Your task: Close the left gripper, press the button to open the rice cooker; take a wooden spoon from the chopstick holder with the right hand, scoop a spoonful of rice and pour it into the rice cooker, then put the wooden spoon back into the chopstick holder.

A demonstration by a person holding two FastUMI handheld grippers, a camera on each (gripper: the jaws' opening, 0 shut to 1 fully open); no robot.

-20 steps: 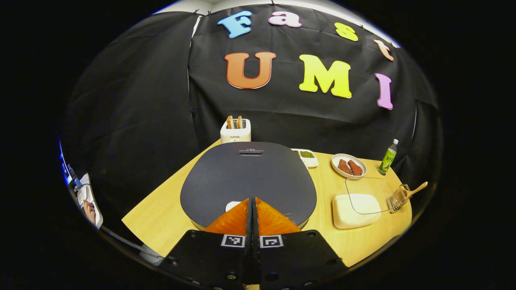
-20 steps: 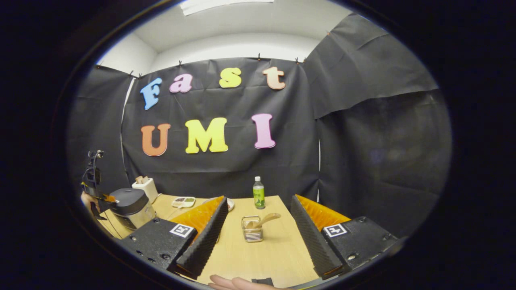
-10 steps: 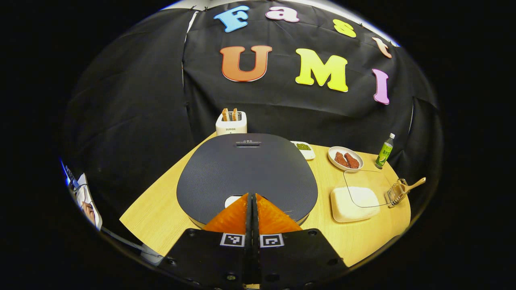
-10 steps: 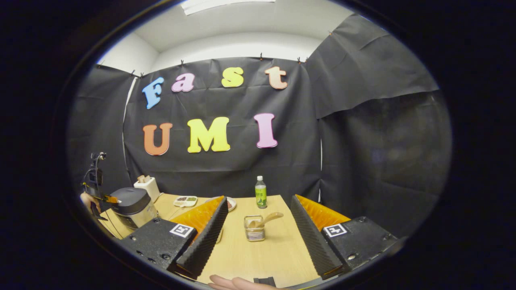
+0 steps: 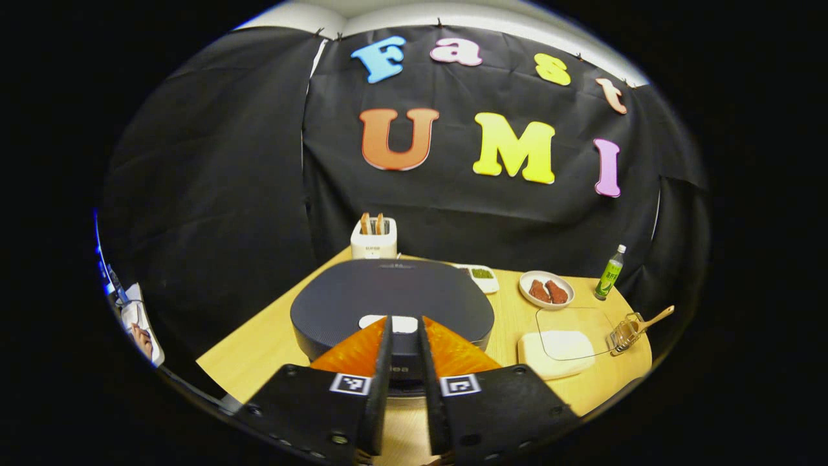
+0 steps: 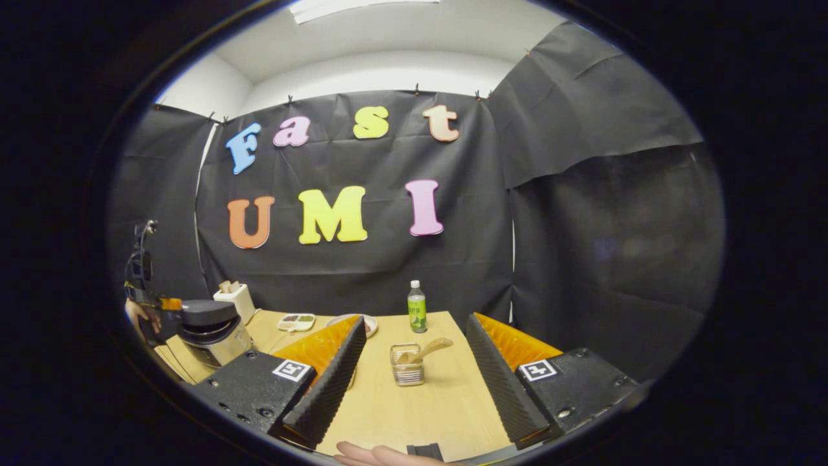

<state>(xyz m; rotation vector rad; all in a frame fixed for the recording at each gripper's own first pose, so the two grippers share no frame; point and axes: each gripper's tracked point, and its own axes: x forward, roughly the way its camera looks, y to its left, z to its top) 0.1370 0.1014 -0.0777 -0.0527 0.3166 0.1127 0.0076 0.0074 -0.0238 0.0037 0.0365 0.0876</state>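
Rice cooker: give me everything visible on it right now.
The rice cooker is a rounded body with a dark, finely textured flat lid and a pale button at the lid's front edge. In the right gripper view its lower body looks silvery, and the lid appears slightly lifted. It stands on the wooden table, in front of the toaster. The left claw sits just before the button, fingers slightly apart; contact is unclear.

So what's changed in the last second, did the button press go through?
The left gripper has backed off the rice cooker and its fingers have parted slightly. The lid now looks popped ajar in the right gripper view. The right gripper stays open, wooden spoon untouched.
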